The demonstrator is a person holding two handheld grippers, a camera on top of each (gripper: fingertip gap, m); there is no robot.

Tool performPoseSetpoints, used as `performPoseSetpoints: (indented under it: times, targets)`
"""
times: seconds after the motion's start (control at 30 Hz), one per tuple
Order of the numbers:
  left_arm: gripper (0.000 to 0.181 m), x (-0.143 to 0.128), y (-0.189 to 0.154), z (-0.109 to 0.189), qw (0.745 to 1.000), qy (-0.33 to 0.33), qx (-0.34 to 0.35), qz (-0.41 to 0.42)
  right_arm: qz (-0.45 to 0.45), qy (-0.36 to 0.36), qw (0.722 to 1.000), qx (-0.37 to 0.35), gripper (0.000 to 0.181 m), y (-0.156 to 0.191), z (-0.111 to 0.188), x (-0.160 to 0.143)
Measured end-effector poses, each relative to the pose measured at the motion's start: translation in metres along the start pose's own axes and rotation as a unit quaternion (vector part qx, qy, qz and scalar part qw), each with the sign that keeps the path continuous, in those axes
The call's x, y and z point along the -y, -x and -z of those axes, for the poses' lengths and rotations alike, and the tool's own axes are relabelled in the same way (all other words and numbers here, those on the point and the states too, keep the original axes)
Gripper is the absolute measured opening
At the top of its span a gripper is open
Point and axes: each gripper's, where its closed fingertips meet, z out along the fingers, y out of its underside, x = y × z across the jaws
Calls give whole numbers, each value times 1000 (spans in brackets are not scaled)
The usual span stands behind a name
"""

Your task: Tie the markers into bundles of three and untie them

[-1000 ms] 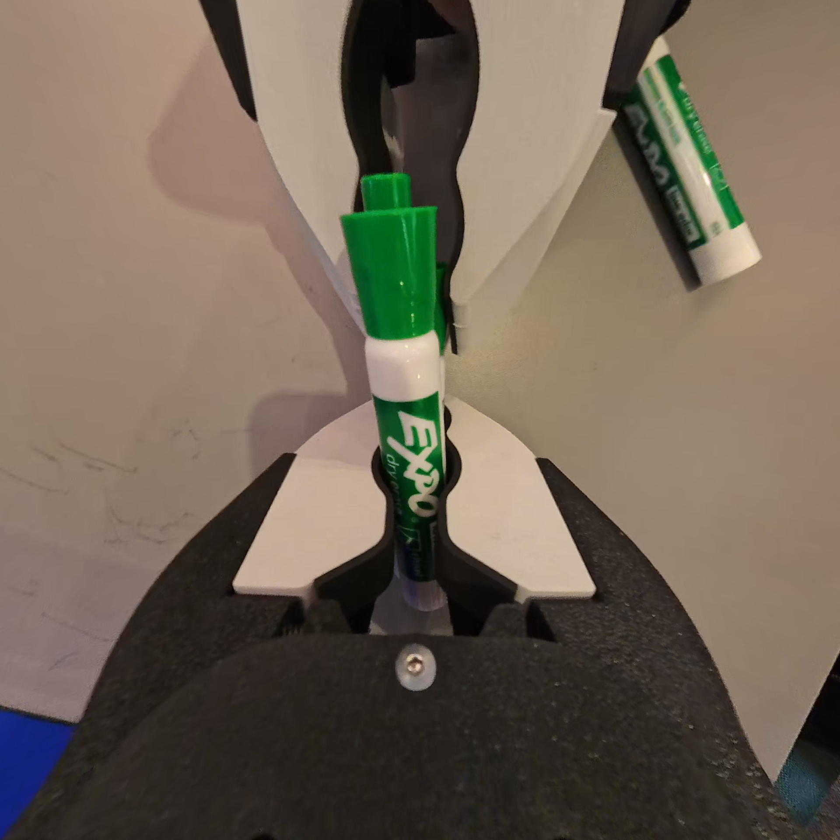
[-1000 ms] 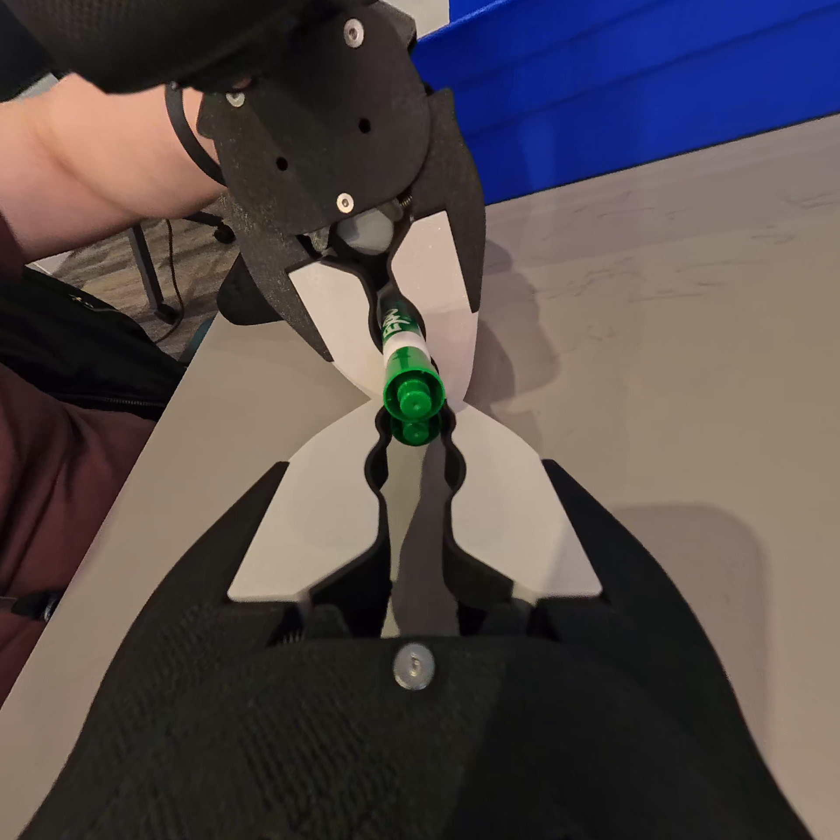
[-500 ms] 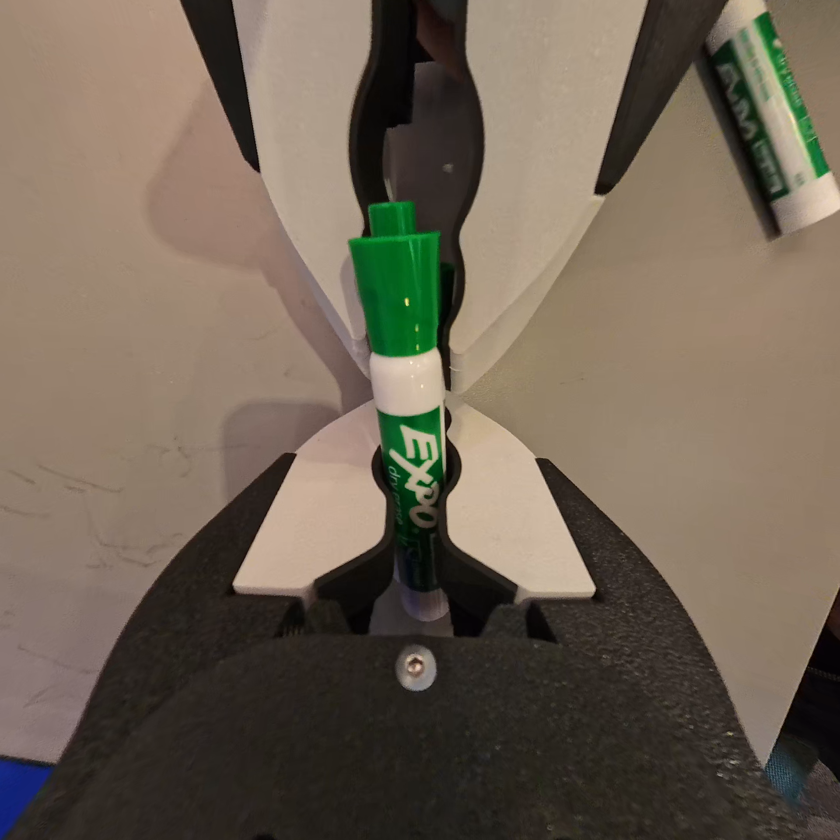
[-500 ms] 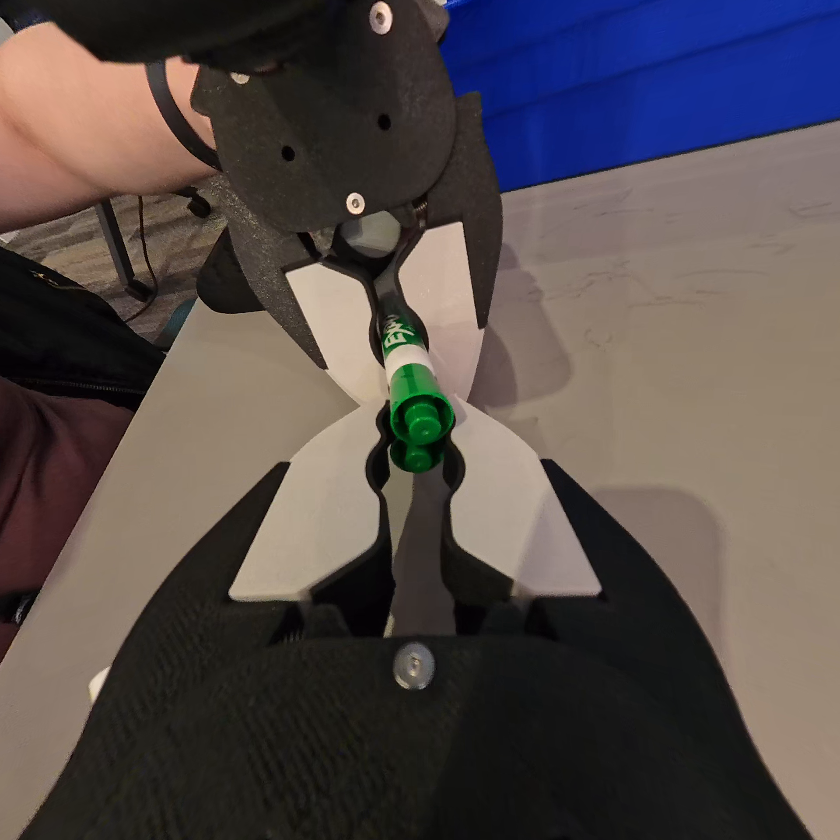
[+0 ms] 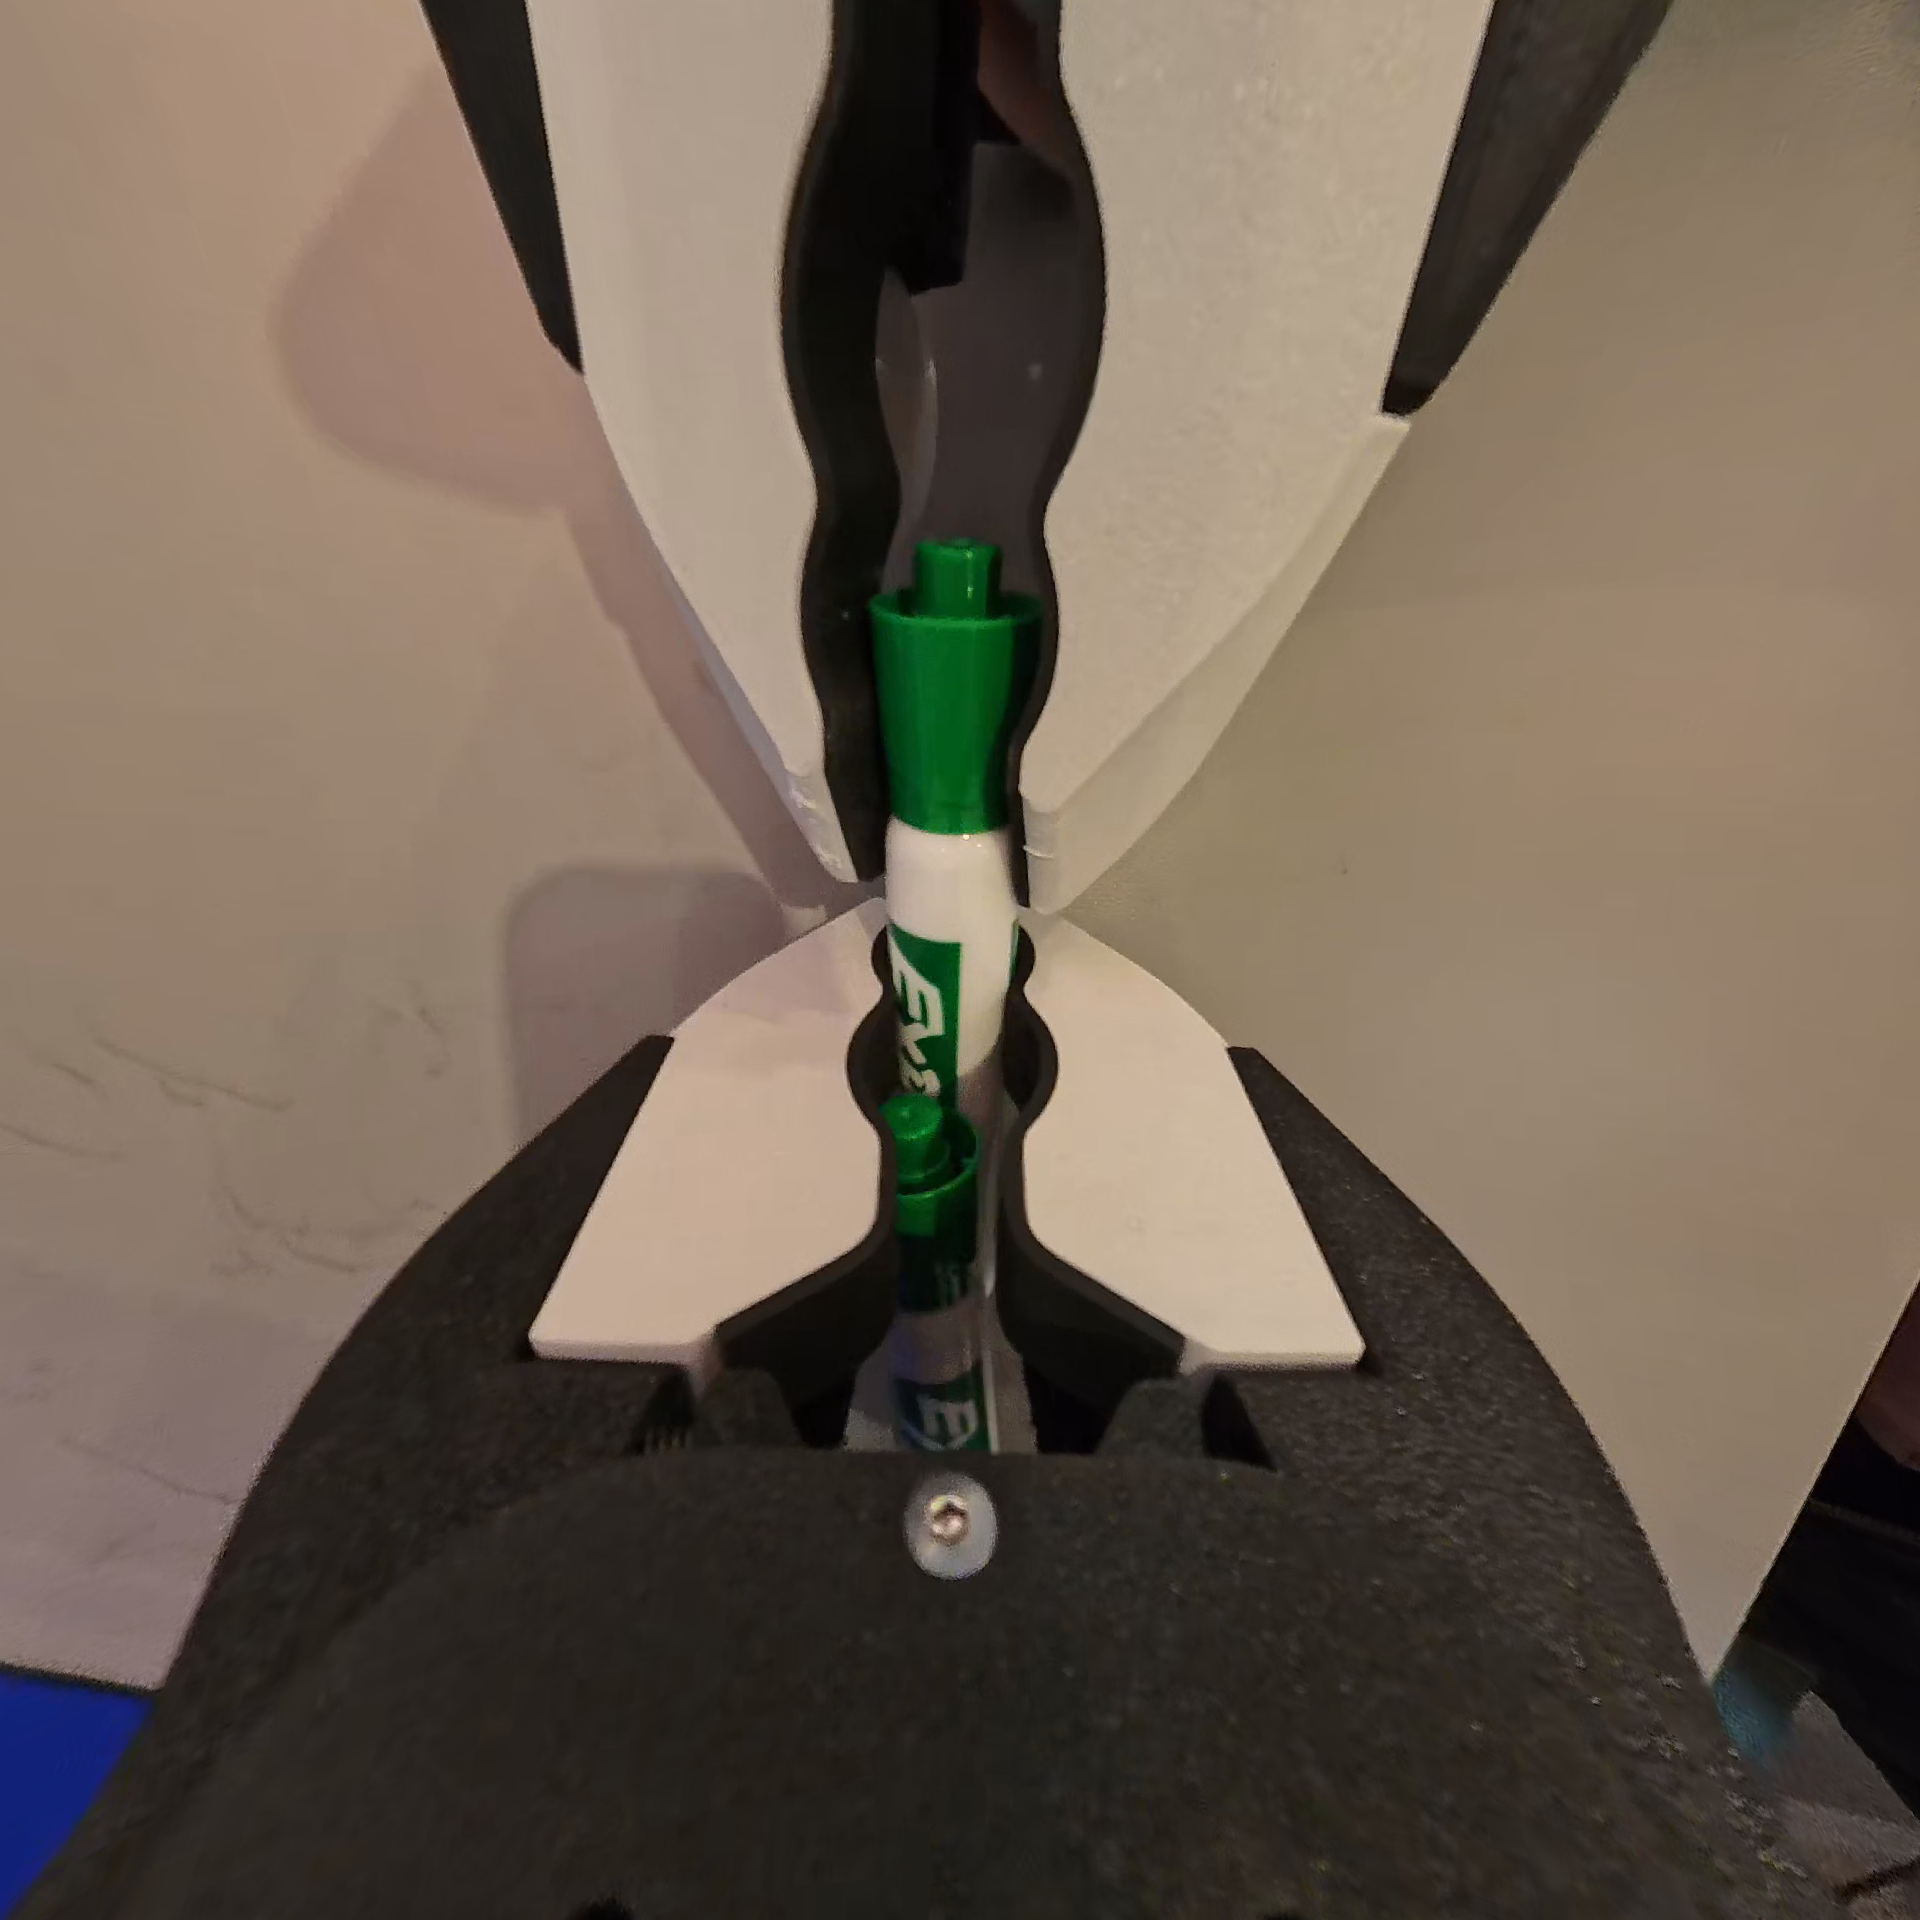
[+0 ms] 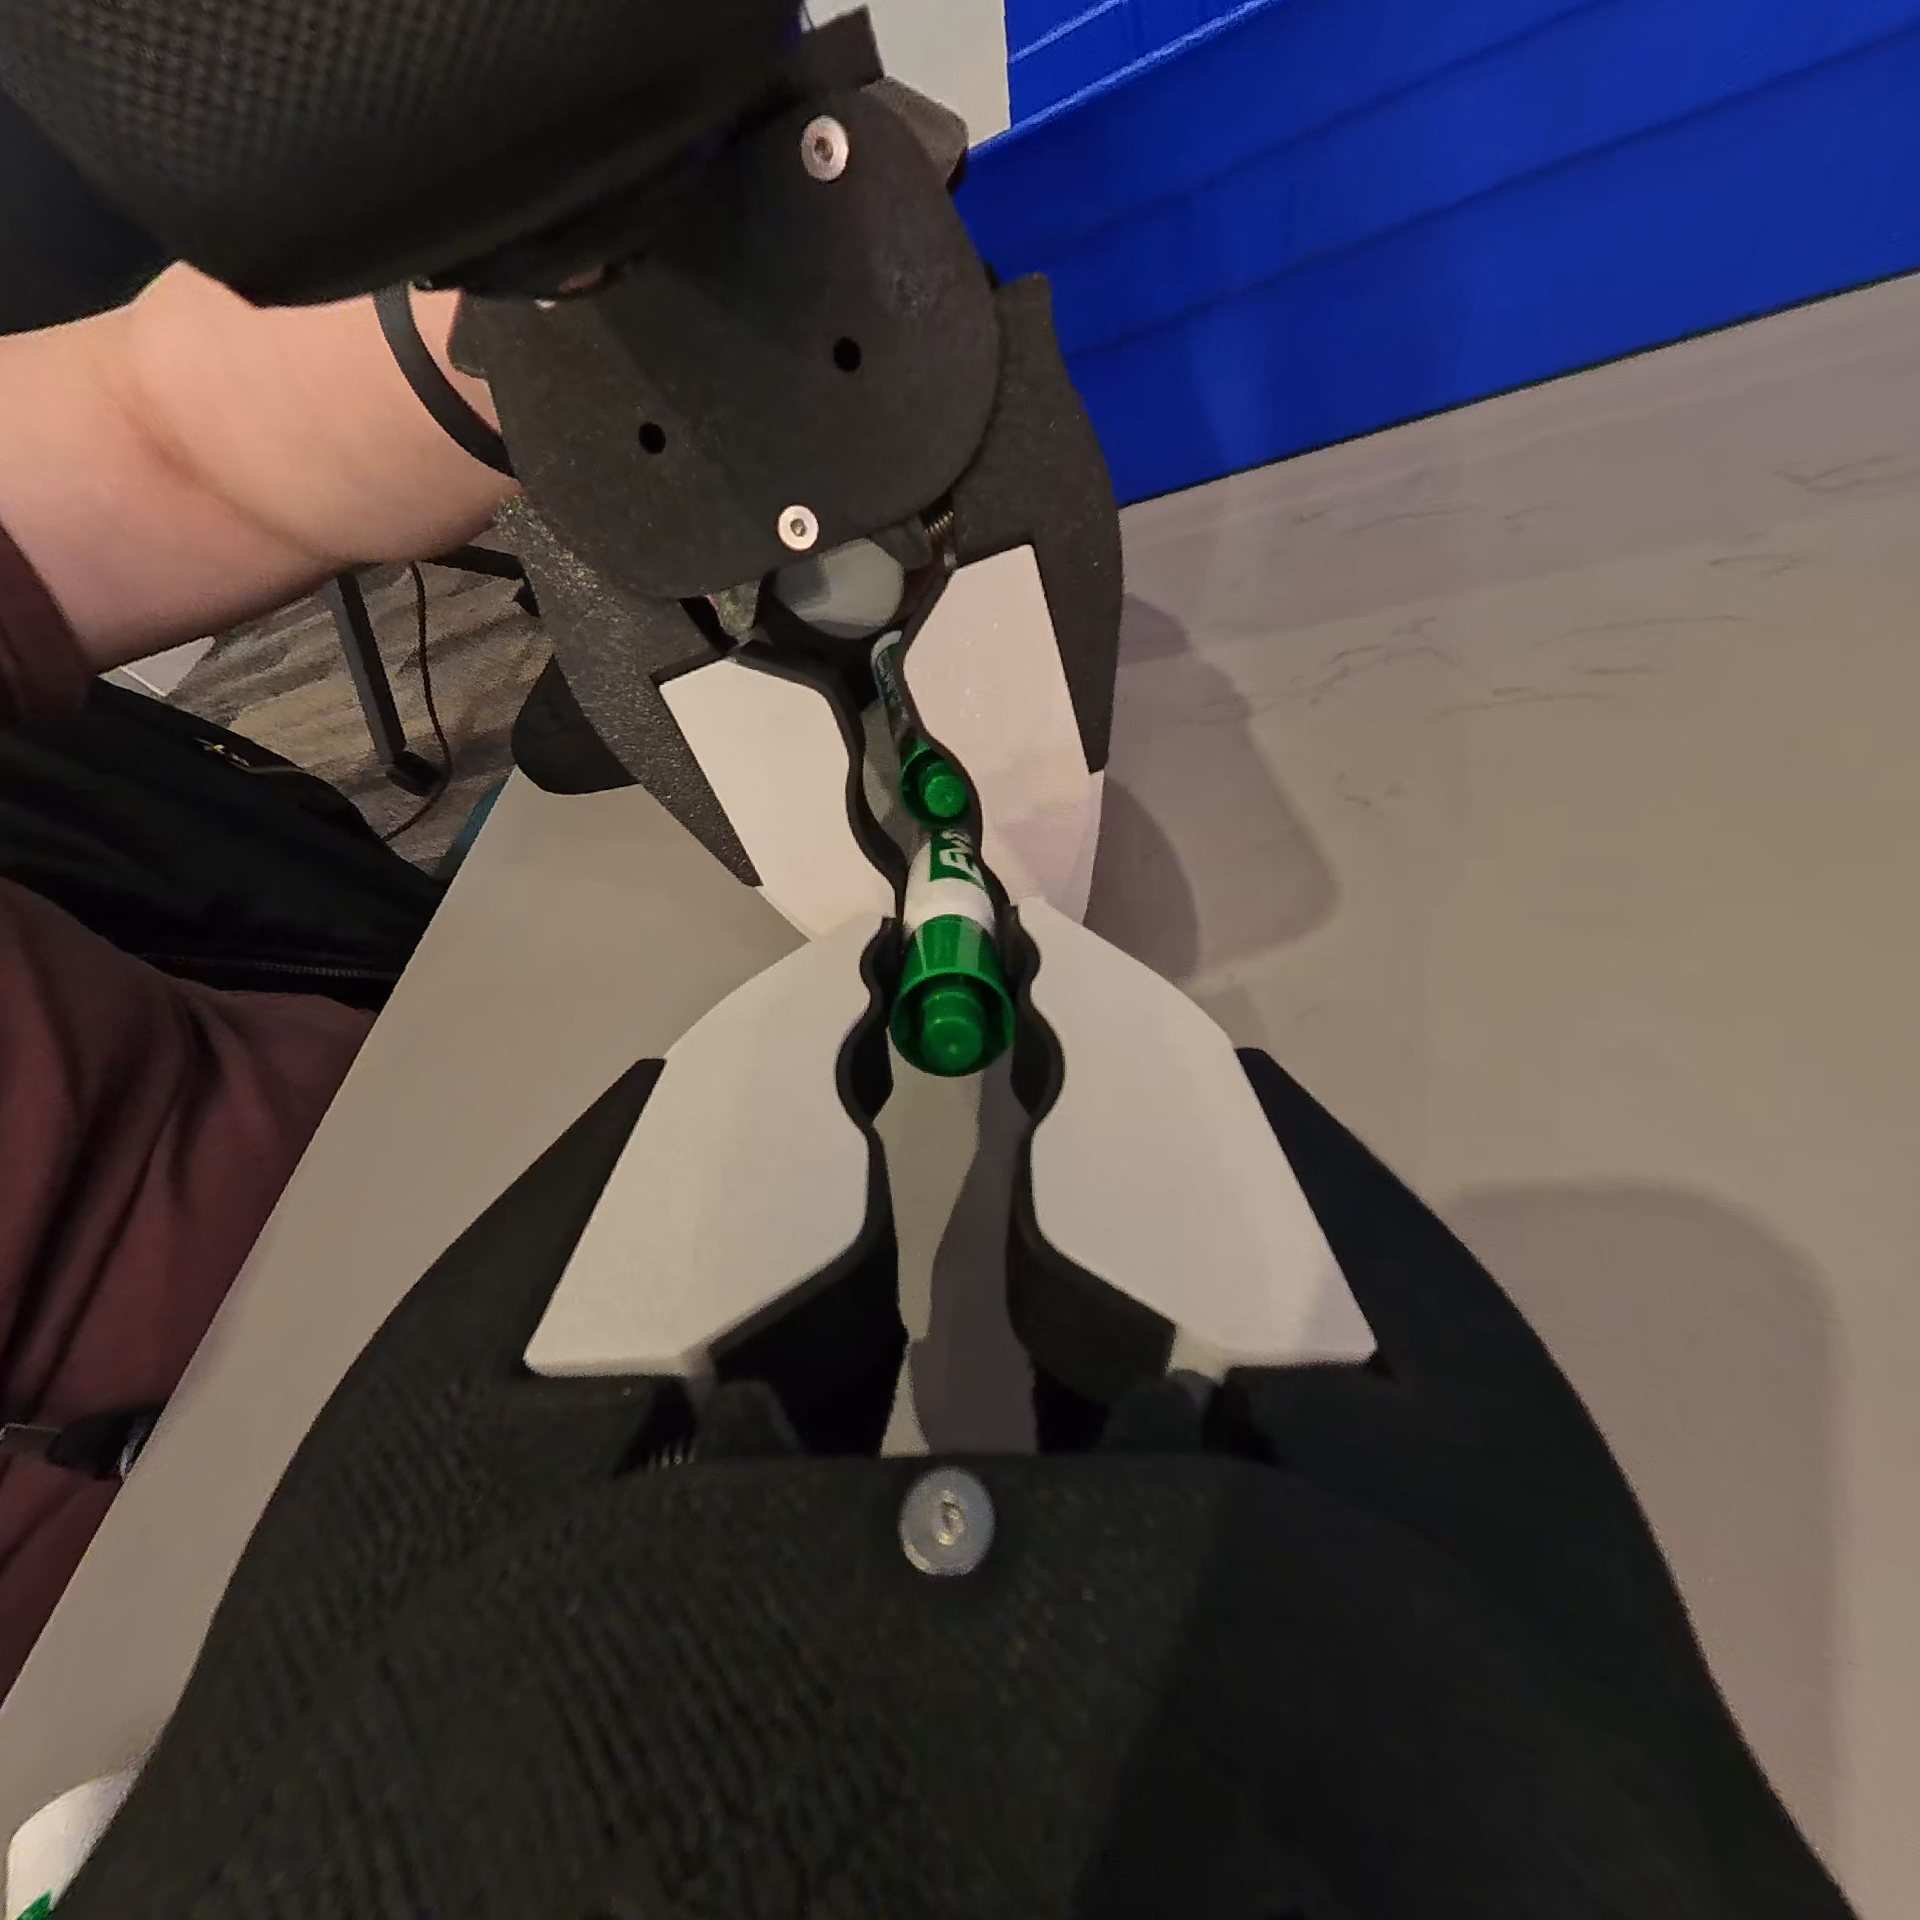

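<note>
Left wrist view showed the left gripper [image 5: 951,940] and the right gripper [image 5: 951,790] tip to tip over the pale grey table [image 5: 312,727]. Both were closed on one white marker with green cap [image 5: 951,748], cap end in the right gripper. A second green-capped marker [image 5: 925,1174] sat deeper between the left jaws (its barrel mostly hidden). Whether it was clamped, I cannot tell. A blue bin [image 6: 1455,208] stood behind.

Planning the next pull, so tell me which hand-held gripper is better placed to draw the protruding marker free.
Right. The right hand-held gripper closes on the green cap of the protruding marker; the left hand-held gripper clamps the recessed marker and can likely anchor it.
</note>
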Motion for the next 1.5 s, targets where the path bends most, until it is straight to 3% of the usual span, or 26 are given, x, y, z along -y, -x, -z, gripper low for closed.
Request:
performPoseSetpoints:
  times: [0.2,0.4,0.63,0.7,0.93,1.07,1.27,1.4,1.5]
  targets:
    - [16,0,0,0,1000,5,5,-13,1,5,1000,-1,20,0,2,-1]
    - [31,4,1,-1,1000,-14,14,-17,0,-19,1000,-10,20,-4,11,7]
    - [55,7,7,-2,999,-27,29,-5,7,-23,999,-27,20,-6,17,12]
    - [69,8,10,-1,999,-35,35,5,5,-20,999,-38,20,-10,22,10]
    - [94,-10,19,40,994,-49,72,62,-40,-33,998,-34,20,-14,34,10]
    - [95,-31,6,63,989,-67,78,103,-63,-19,998,-3,20,-4,20,9]
    - [86,-72,-13,71,984,-48,133,111,-37,22,999,22,20,23,-14,8]
    - [83,-87,-16,69,980,-54,134,136,-16,57,998,-8,20,21,-39,0]
    - [79,-96,-14,68,977,-51,141,154,19,73,996,-37,43,16,-47,-4]
